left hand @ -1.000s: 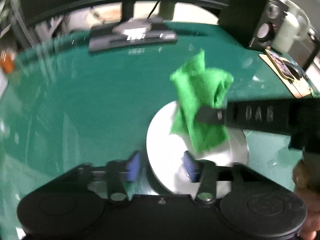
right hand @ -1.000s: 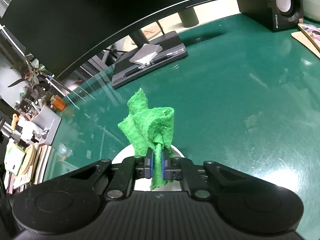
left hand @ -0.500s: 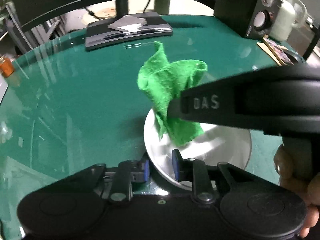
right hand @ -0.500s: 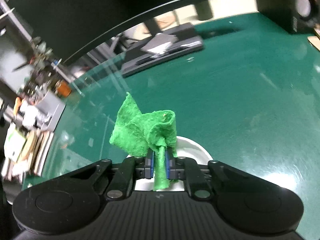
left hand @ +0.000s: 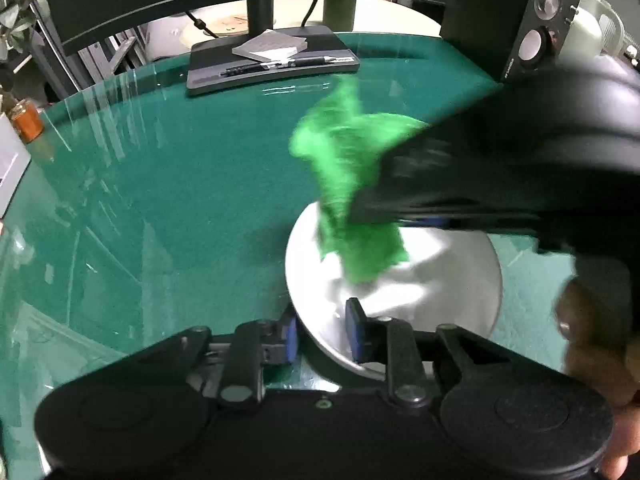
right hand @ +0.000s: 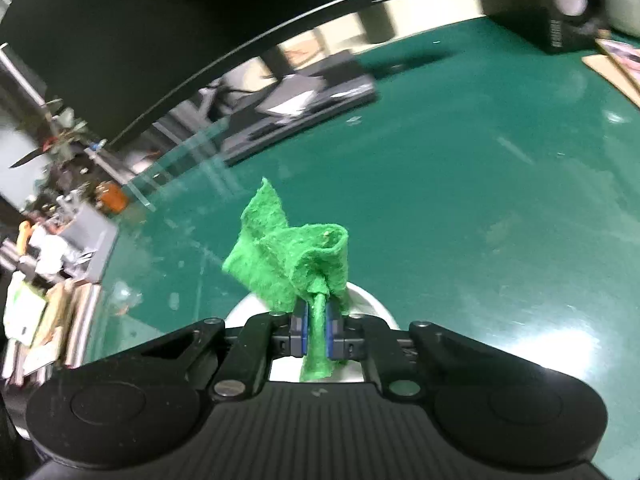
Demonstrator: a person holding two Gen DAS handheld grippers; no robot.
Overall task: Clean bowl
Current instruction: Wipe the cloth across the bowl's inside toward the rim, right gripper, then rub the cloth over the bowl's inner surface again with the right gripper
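A white bowl [left hand: 420,292] sits on the green table close in front of my left gripper [left hand: 320,336], whose jaws are shut on its near rim. My right gripper [right hand: 316,330] is shut on a bright green cloth [right hand: 292,256]. In the left wrist view the right gripper [left hand: 500,176] reaches in from the right and holds the cloth [left hand: 352,208] down into the bowl; the cloth is blurred. In the right wrist view only a sliver of the bowl [right hand: 372,300] shows beyond the fingers.
A dark monitor base with pens and paper [left hand: 272,60] stands at the back of the table. A black speaker [left hand: 528,28] stands at the back right. An orange jar [left hand: 26,120] and clutter sit at the far left edge.
The left gripper has closed on the bowl's rim. The right gripper with the cloth has swept across the bowl, and the cloth now blurs with motion.
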